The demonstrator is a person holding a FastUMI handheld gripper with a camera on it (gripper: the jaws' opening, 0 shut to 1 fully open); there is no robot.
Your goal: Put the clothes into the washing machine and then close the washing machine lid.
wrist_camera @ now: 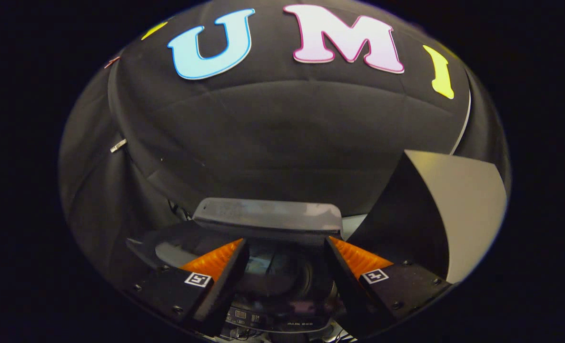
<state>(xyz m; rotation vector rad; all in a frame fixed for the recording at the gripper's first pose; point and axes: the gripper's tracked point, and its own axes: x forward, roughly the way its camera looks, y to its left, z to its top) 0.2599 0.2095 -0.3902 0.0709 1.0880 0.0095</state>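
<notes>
the gripper [284, 255] is spread wide and holds nothing. below and between its fingers sits the dark washing machine [282, 290]; its lid [268, 216] stands raised just ahead. clothes can't be made out, so loading is unsettled; closing remains.

Gripper [287, 245], hand-held, two-fingered. Each finger [215, 259] is seen as a wedge that tapers forward to a narrow tip, and its inner face is lined with a ribbed pad [358, 257] of fine parallel ridges. Behind each pad a flat, matte block [170, 288] is fitted, and small round screw heads [178, 308] are set near its corners. One square printed marker [198, 279], black pattern on white, is fixed to the top of the left block; a matching marker is fixed to the right block. The fingers are held apart, with an open gap between the tips.
</notes>
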